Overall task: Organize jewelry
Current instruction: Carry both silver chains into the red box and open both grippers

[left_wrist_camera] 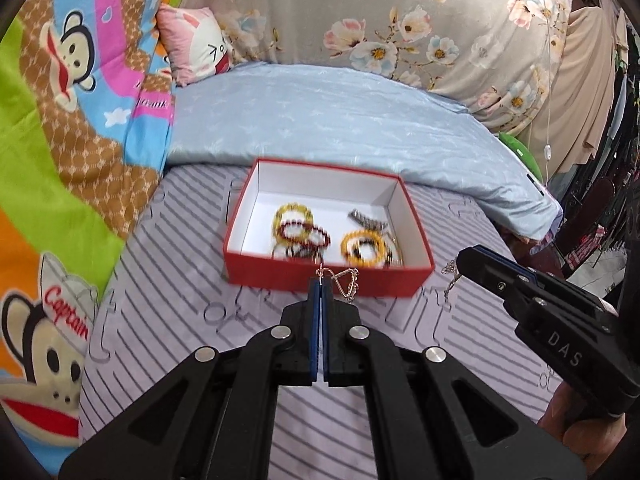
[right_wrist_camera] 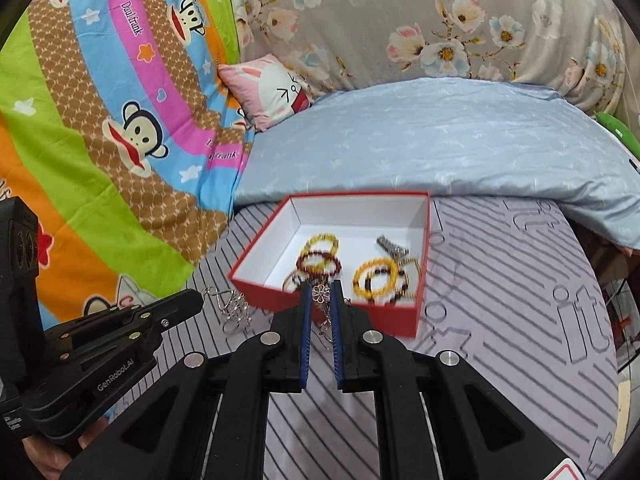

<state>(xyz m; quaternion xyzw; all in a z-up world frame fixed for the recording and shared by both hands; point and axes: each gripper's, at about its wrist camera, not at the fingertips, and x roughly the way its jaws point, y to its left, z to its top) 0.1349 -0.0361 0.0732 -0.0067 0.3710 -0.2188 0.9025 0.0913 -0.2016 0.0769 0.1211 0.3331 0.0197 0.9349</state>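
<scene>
Both grippers carried chains toward the red box (left_wrist_camera: 328, 280) — left gripper (left_wrist_camera: 320, 280) clamped on a thin chain (left_wrist_camera: 346, 282), right gripper (right_wrist_camera: 320, 290) narrowly pinching a flower-charm chain (right_wrist_camera: 320, 293) — next, probably release above the box.

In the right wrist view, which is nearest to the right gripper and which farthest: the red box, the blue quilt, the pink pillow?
From the right gripper:
1. Red box, just ahead on the striped mat.
2. Blue quilt, behind the box.
3. Pink pillow, far back, upper left, against the cartoon blanket.

bed: striped lilac sheet (left_wrist_camera: 168, 280) | blue quilt (left_wrist_camera: 340, 120) | floral grey cover (left_wrist_camera: 400, 12) | cartoon monkey blanket (left_wrist_camera: 72, 112)
</scene>
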